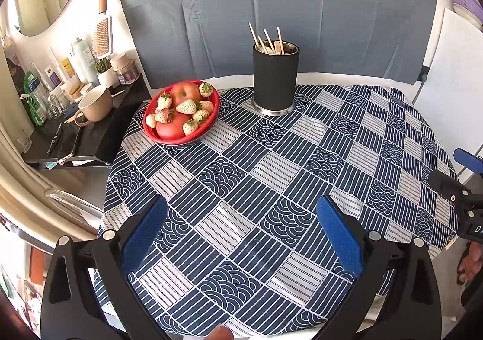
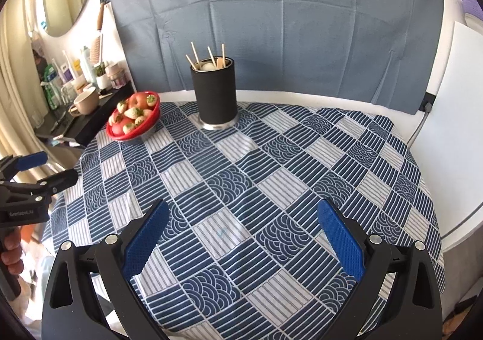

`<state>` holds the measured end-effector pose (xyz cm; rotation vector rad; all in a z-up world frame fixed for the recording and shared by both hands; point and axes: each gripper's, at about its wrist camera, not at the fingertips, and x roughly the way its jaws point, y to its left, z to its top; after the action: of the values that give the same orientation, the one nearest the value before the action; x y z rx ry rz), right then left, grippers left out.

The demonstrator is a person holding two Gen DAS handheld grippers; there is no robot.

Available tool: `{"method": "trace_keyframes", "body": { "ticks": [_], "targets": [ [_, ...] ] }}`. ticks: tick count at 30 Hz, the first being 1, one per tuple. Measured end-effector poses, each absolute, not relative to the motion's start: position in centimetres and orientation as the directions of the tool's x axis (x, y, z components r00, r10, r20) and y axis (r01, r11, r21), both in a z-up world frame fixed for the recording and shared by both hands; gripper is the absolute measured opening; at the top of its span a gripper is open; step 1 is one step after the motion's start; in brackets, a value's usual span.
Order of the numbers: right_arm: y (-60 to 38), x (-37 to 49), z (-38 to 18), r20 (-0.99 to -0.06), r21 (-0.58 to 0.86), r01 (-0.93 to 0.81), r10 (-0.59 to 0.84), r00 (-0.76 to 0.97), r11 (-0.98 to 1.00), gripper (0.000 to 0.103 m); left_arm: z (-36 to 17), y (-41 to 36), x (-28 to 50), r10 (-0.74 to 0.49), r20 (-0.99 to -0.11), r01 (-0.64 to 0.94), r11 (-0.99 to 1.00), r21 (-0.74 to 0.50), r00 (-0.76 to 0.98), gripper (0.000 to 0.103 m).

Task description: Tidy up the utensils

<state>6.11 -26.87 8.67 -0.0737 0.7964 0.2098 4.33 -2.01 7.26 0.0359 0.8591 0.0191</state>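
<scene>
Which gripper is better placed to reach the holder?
Probably the right gripper: the holder sits left of its centreline, with no bowl between. Both are open and empty; it's close.

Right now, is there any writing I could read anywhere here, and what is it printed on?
"GenRobot.AI": white print on the black body of the left gripper, seen from the right wrist view; small, so the spelling is my best reading.
"DA": cut-off white letters on the right gripper, at the left wrist view's edge.
Labels on the shelf bottles: too small and blurred to read.
</scene>
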Motion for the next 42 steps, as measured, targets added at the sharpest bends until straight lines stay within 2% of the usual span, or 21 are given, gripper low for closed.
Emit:
{"method": "trace_keyframes", "body": {
  "ticks": [10,20,24,35,42],
  "targets": [
    [-29.1,12.3,9.3,-0.731,0.004,-0.305,0.211,0.649,0.952,0.095,7.5,-3.6,8.4,0.122,-0.764,-0.114,0.991,0.063,0.634,0.097],
    [-33.0,18.0,10.2,-0.743,-0.013,-0.414,0.268,0.613,0.910,0.095,7.4,-9.1,10.8,0.177,-0.775,-0.229,0.972,0.043,0.606,0.097],
    [-33.8,18.7,10.4,-0.747,0.009,-0.468,0.317,0.585,0.884,0.095,7.6,-10.9,10.7,0.176,-0.780,-0.266,0.964,0.013,0.600,0.097],
    [-34.9,18.3,10.7,-0.731,0.022,-0.592,0.417,0.540,0.806,0.095,7.6,-13.5,7.8,0.264,-0.797,-0.387,0.921,0.042,0.543,0.097],
    [-35.5,17.7,10.8,-0.721,0.037,-0.630,0.458,0.521,0.776,0.095,8.7,-14.8,6.1,0.307,-0.772,-0.455,0.890,0.027,0.556,0.097]
  ]
}}
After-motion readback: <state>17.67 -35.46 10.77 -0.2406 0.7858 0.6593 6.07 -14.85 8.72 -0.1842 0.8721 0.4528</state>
